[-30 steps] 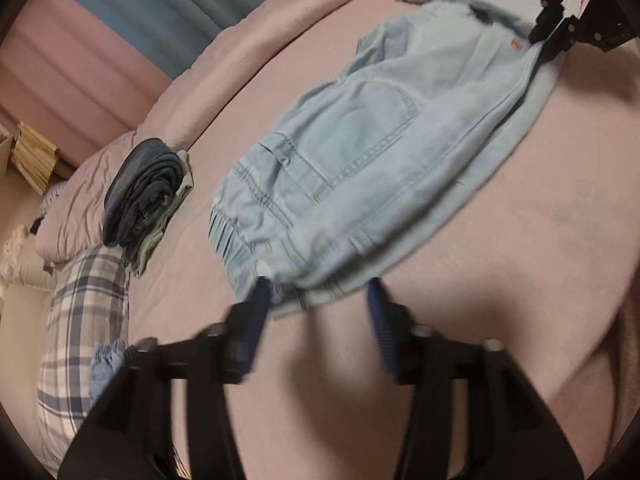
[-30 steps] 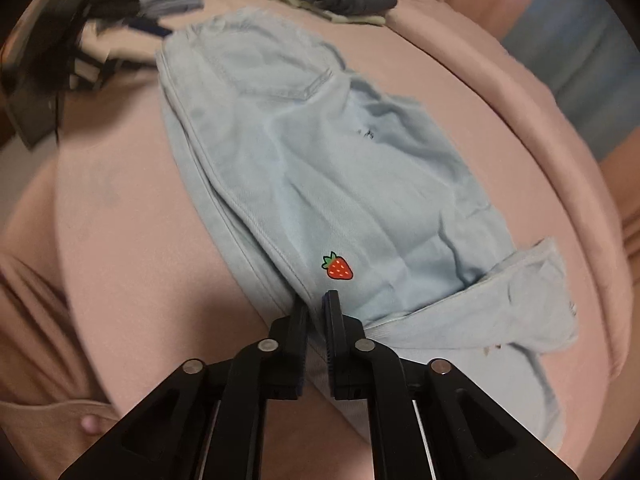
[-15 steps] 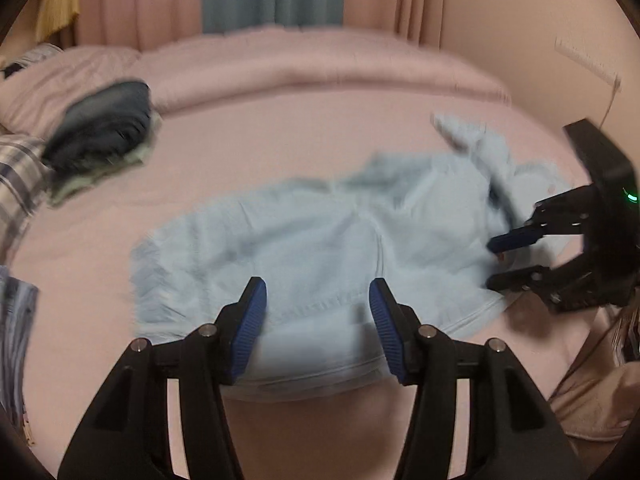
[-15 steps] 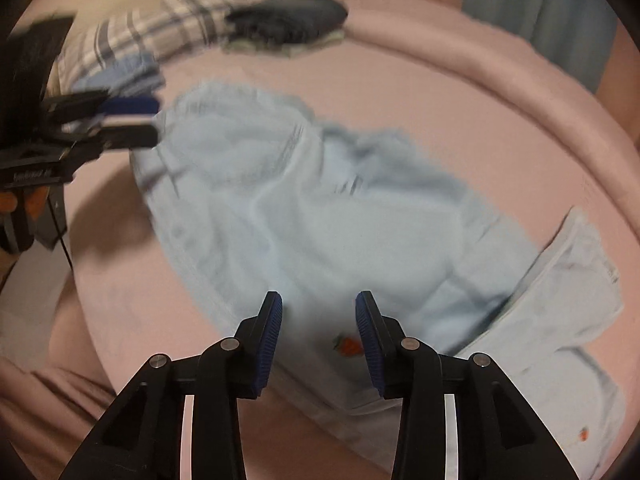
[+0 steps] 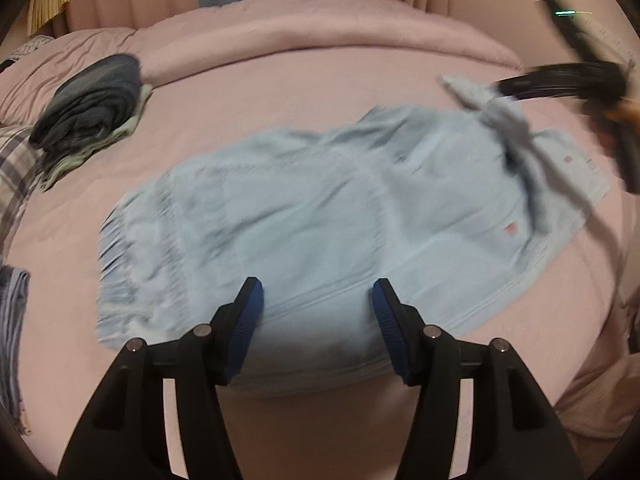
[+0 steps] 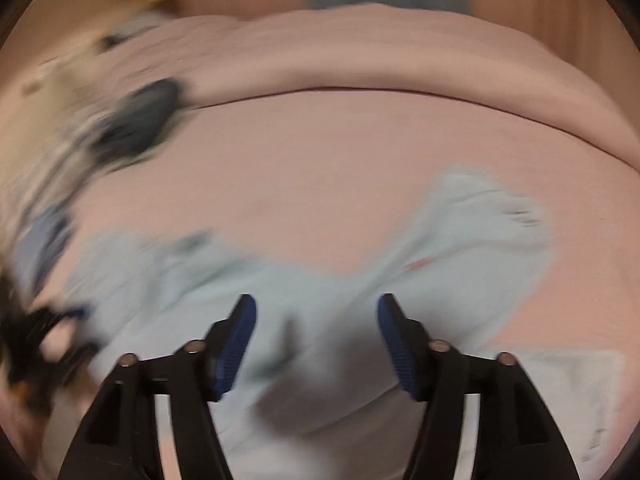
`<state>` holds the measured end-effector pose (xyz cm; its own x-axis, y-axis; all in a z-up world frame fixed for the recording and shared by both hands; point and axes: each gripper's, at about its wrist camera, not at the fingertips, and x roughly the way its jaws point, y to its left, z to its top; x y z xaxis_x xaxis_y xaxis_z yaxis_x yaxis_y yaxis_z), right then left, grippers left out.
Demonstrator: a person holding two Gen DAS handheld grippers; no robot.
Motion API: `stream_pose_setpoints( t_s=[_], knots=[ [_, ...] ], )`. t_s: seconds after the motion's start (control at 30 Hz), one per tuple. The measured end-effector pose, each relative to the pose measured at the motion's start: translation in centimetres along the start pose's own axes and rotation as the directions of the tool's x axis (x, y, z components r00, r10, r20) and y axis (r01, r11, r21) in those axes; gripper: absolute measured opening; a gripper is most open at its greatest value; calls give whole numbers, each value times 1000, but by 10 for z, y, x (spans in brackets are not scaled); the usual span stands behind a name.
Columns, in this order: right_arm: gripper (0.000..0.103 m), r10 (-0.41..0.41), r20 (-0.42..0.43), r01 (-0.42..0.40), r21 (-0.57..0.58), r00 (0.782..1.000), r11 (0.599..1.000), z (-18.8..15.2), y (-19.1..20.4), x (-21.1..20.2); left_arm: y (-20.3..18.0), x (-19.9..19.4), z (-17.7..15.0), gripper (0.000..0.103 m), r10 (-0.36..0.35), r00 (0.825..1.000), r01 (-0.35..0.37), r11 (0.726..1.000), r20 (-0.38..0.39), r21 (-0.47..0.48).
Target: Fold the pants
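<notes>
Light blue denim pants [image 5: 320, 216] lie spread flat across the pink bed, waistband at the left, legs running right with a loose cuff turned up. My left gripper [image 5: 316, 300] hovers over their near edge, jaws apart and opening slightly, nothing between the pads. My right gripper [image 6: 316, 316] hangs above the leg end of the pants [image 6: 320, 292]; its jaws are opening and hold nothing. In the left wrist view the right gripper [image 5: 560, 84] is a dark blur at the far right by the raised cuff. The right wrist view is heavily smeared.
A stack of dark folded clothes [image 5: 92, 108] rests at the back left near a plaid pillow [image 5: 16, 168]. A rolled pink duvet [image 5: 320, 32] runs along the far side of the bed. Pink and blue curtains hang behind.
The right gripper let go of the pants edge by the strawberry mark, opened wide and swung away while rolling. The left gripper rolled upright and shifted along the near edge.
</notes>
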<state>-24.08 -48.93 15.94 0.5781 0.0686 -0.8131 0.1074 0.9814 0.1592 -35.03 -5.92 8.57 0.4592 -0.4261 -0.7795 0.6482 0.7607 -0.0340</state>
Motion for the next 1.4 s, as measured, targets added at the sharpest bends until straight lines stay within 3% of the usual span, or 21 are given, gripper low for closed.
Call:
stream_pose_setpoints(
  t_s=[0.1, 0.23, 0.43, 0.5, 0.57, 0.63, 0.73, 0.87, 0.93, 1.0, 1.1, 1.23, 1.4],
  knots=[
    [66, -91, -67, 97, 99, 994, 990, 30, -31, 31, -23, -2, 13, 58, -81, 996, 82, 997, 35, -13],
    [66, -189, -135, 206, 133, 973, 969, 53, -46, 67, -49, 4, 22, 61, -174, 983, 175, 985, 59, -7],
    [64, -218, -236, 257, 149, 947, 955, 55, -57, 104, -76, 25, 28, 61, -218, 976, 218, 975, -2, 38],
    [52, -250, -210, 278, 116, 945, 954, 52, -54, 103, -81, 27, 27, 61, -221, 975, 221, 974, -11, 47],
    [20, -261, -197, 284, 99, 945, 954, 49, -55, 100, -84, 29, 25, 61, -224, 974, 225, 973, -22, 45],
    [5, -232, -190, 257, 122, 954, 959, 46, -61, 93, -87, 32, 24, 61, -222, 974, 224, 973, -39, 48],
    [4, -196, -143, 222, 196, 970, 955, 38, -74, 68, -87, 33, 21, 61, -213, 976, 216, 974, -56, 61],
    [4, -93, 5, 86, 336, 996, 938, 17, -99, 6, -87, 35, 20, 61, -210, 974, 216, 973, -78, 76],
    [4, -43, 105, -3, 406, 994, 914, -1, -116, -33, -87, 35, 19, 61, -209, 974, 216, 973, -86, 85],
    [4, -23, 206, -77, 462, 978, 884, -28, -135, -74, -86, 35, 19, 61, -216, 972, 223, 971, -91, 84],
    [4, -18, 290, -143, 525, 957, 839, -72, -161, -116, -84, 36, 19, 61, -230, 968, 237, 969, -97, 69],
    [4, -34, 307, -168, 607, 951, 777, -132, -187, -130, -79, 37, 20, 61, -237, 965, 244, 968, -113, 54],
    [4, 4, 239, -186, 744, 971, 642, -196, -208, -108, -84, 37, 22, 62, -221, 966, 232, 970, -132, 71]
  ],
)
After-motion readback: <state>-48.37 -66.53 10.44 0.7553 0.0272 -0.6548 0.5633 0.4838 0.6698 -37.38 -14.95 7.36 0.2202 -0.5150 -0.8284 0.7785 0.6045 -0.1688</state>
